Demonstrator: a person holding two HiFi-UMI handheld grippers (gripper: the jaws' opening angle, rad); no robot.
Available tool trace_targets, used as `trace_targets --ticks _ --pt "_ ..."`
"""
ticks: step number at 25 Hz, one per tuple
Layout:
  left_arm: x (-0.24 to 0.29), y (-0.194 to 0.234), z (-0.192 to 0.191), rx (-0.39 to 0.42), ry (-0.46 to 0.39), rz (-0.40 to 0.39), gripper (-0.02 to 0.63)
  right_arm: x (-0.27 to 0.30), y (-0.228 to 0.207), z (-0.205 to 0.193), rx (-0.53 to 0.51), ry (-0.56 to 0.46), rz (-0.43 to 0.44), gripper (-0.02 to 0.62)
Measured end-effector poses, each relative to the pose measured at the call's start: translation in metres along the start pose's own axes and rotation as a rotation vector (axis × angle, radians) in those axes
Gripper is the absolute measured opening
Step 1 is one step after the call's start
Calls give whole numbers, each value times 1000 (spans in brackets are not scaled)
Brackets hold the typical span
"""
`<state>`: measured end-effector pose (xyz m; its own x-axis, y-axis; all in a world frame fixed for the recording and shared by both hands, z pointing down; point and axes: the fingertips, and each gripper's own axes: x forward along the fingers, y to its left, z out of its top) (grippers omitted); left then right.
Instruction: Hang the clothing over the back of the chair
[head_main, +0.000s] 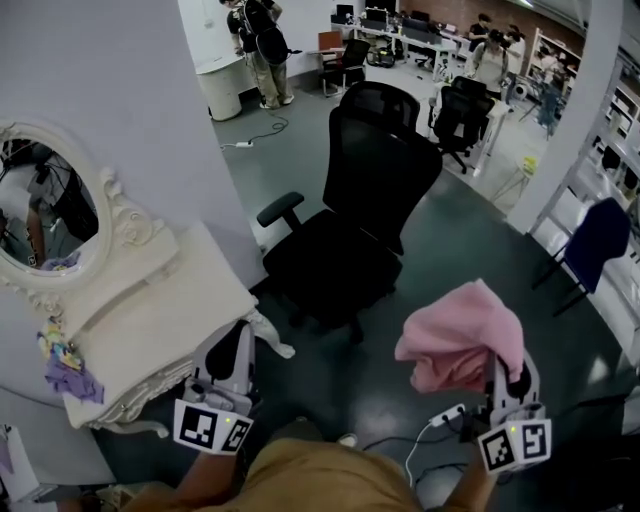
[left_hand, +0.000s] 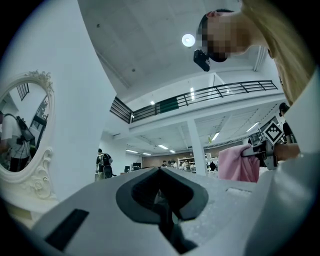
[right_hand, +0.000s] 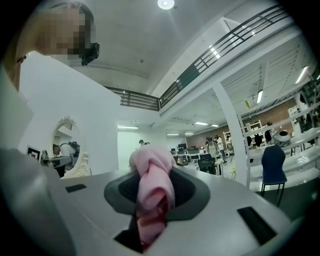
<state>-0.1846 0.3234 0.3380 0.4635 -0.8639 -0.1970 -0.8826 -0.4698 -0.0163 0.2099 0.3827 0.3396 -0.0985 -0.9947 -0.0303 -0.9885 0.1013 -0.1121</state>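
In the head view the black office chair (head_main: 345, 235) stands just above centre, toward 12 o'clock, its seat turned to the person and its tall backrest (head_main: 385, 165) on the far side. The pink clothing (head_main: 460, 338) hangs bunched at 4 o'clock, draped over the tip of the right gripper (head_main: 497, 372), near the chair but clear of it. It is probably carried high like this so that the cloth stays off the floor and can be lifted over the top of the backrest. The left gripper (head_main: 240, 345) waits at 7 o'clock, just beside the white dressing table (head_main: 160, 310) with its oval mirror (head_main: 50, 215); it carries nothing there, and I judge it is kept free to spread the cloth later. In the left gripper view that claw's jaws sit together in the dark recess at 6 o'clock with nothing between them. The pink clothing shows off at 3 o'clock, well apart from this claw and hanging from the other gripper. In the right gripper view the jaws are clamped on a twisted fold of the clothing, which runs from between them at 6 o'clock up to a rounded bunch at the centre. The cloth fills the slot, so the hold looks firm. The hanging is not yet done, and to my eye the cloth must first be brought across to the backrest.
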Motion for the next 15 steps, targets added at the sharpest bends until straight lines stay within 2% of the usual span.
trace_targets --ticks 4,8,15 --pt "-5 -17 -12 -7 27 16 5 -6 -8 -11 0 21 26 101" --pt "-1 -39 -14 2 33 -5 5 -14 -18 -20 3 36 52 101" --pt "5 -42 -22 -1 38 6 5 -9 -23 -37 -3 71 77 101"
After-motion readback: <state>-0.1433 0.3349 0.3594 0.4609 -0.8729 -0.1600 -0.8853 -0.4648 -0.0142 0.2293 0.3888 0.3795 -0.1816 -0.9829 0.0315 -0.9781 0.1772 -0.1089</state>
